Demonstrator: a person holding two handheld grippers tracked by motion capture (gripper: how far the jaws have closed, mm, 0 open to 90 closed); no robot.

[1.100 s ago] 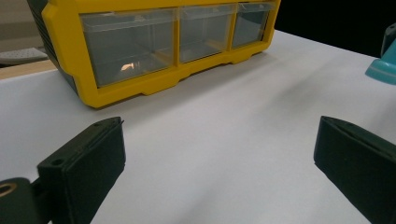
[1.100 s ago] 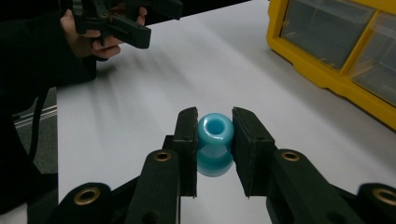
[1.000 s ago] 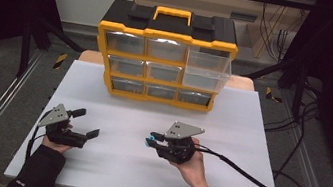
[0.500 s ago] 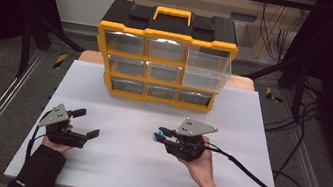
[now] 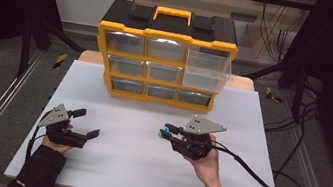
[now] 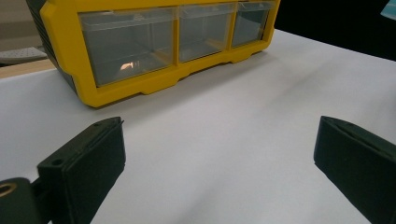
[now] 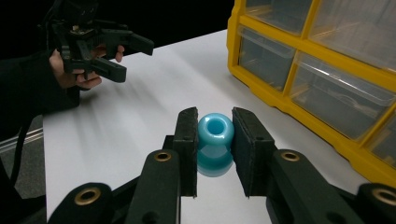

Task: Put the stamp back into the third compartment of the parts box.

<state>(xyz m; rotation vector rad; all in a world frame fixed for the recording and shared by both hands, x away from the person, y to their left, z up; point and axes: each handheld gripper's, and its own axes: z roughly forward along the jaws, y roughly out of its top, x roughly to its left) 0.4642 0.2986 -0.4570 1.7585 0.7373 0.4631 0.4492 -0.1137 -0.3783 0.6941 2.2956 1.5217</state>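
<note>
A small glossy blue spool-shaped piece sits pinched between the pads of my right gripper, which is shut on it and held a little above the white table. From above, that piece shows as a blue spot at the tip of the right gripper, right of centre. My left gripper rests at the table's left with its jaws wide apart and nothing between them; its fingers frame bare table. A yellow and black drawer cabinet stands at the back, its top right drawer pulled out.
The cabinet's clear drawers face both grippers; its bottom row lies close to the right gripper. Black frame posts and cables flank the table. White surface stretches between the two hands.
My right gripper has lifted and drifted to the right and toward the cabinet with the blue piece held in it. The left gripper has stayed put.
</note>
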